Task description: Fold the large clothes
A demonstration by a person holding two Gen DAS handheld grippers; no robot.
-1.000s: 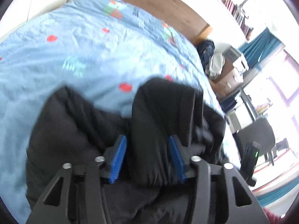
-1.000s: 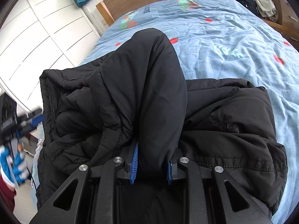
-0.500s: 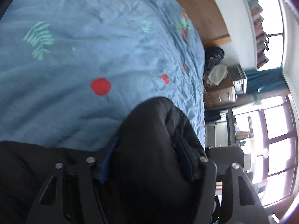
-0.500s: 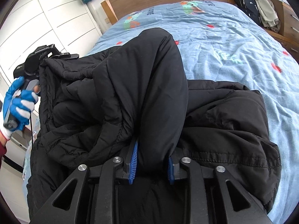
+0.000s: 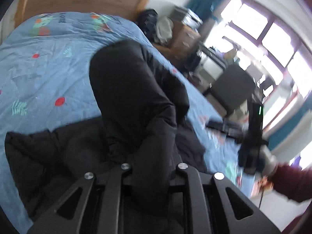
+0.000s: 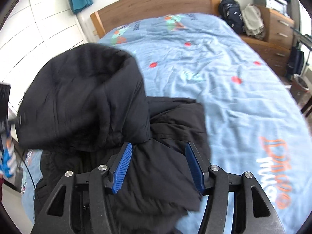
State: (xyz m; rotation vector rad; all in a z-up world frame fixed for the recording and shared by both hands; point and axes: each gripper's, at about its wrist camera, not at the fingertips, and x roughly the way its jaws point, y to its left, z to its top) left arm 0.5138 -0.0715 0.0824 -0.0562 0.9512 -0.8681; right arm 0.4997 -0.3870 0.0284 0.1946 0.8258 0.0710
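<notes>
My left gripper closes on the puffy black padded jacket mid-fold — my right gripper opens, letting go — next, lay it flat toward the blue patterned bedspread's near edge.

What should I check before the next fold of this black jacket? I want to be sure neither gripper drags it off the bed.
1. Left gripper has hold of the black jacket: ok, jaws closing with a thick fold bunched between them.
2. Right gripper free of the jacket: ok, jaws opening, blue pads apart, fabric lying loose between them.
3. Jacket fully on the bed: cannot tell, its near and left edges are hidden.
4. Landing space on the blue duvet: ok, a wide bare stretch lies beyond the jacket.
5. Jacket lying flat: not ok, it is heaped with a raised hump.
6. Grippers apart from each other: ok, right one off to the side in the left view.
</notes>
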